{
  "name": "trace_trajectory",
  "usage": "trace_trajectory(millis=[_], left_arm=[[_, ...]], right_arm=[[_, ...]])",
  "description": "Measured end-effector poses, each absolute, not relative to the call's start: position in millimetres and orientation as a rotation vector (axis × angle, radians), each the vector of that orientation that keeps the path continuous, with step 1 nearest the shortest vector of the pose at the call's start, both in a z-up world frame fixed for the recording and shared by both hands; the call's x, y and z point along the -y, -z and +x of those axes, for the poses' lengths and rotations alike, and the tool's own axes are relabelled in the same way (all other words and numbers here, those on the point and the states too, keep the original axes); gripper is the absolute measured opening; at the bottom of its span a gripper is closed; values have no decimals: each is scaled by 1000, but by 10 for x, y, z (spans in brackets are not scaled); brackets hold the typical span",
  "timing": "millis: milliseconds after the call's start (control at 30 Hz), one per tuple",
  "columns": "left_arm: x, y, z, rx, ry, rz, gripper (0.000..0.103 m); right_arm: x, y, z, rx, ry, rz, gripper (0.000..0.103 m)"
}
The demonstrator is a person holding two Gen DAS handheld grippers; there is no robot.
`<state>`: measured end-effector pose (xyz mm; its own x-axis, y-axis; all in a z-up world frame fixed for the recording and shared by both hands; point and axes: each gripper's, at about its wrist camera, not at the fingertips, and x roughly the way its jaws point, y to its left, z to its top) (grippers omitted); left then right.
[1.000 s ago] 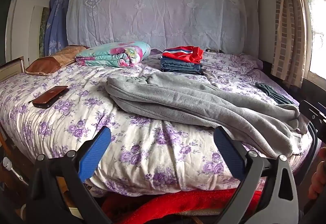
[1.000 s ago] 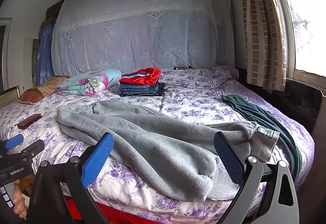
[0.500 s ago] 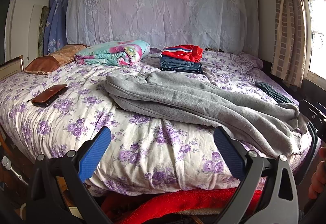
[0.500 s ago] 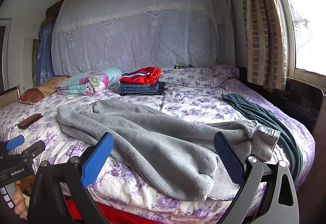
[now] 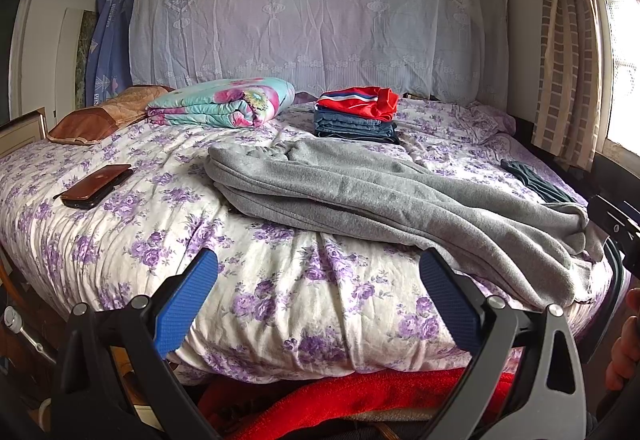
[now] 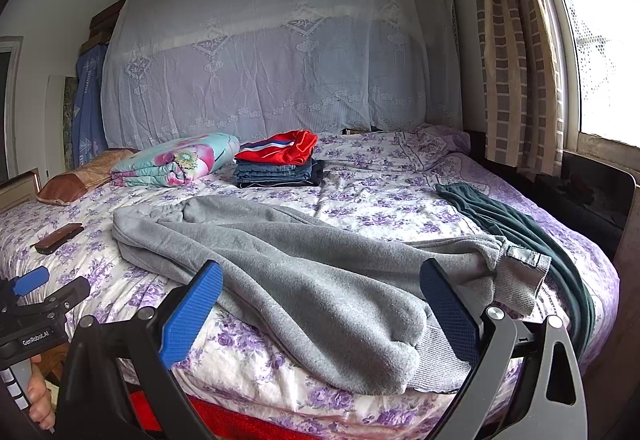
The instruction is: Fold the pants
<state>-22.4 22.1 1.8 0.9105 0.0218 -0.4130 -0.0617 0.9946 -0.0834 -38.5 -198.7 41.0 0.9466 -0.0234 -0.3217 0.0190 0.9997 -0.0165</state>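
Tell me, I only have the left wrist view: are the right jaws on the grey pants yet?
Observer: No. The right gripper is open in front of the grey pants, holding nothing.
Operator: What's the dark cloth beyond them?
Observer: A dark green garment, running along the bed to its near edge.
Operator: Where are the cuffs?
Observer: One ribbed cuff lies against that garment, just past the right jaw.
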Motion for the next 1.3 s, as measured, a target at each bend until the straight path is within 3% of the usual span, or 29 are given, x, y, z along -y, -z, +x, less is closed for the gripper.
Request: trace_trajectory(millis=[500,800,1300], left_arm=[[-217,55,-195,-442,-35,-104,98],[-435,146,44,-505,-20,-166,98],[-1407,-109,1243,-563,-148,-220,98]], right_arm=[[1952,-293,-327,-346,20,-19,99],[2128,-153,-109,-454,46,-29,99],[3967,185,309,-465,187,499,99]])
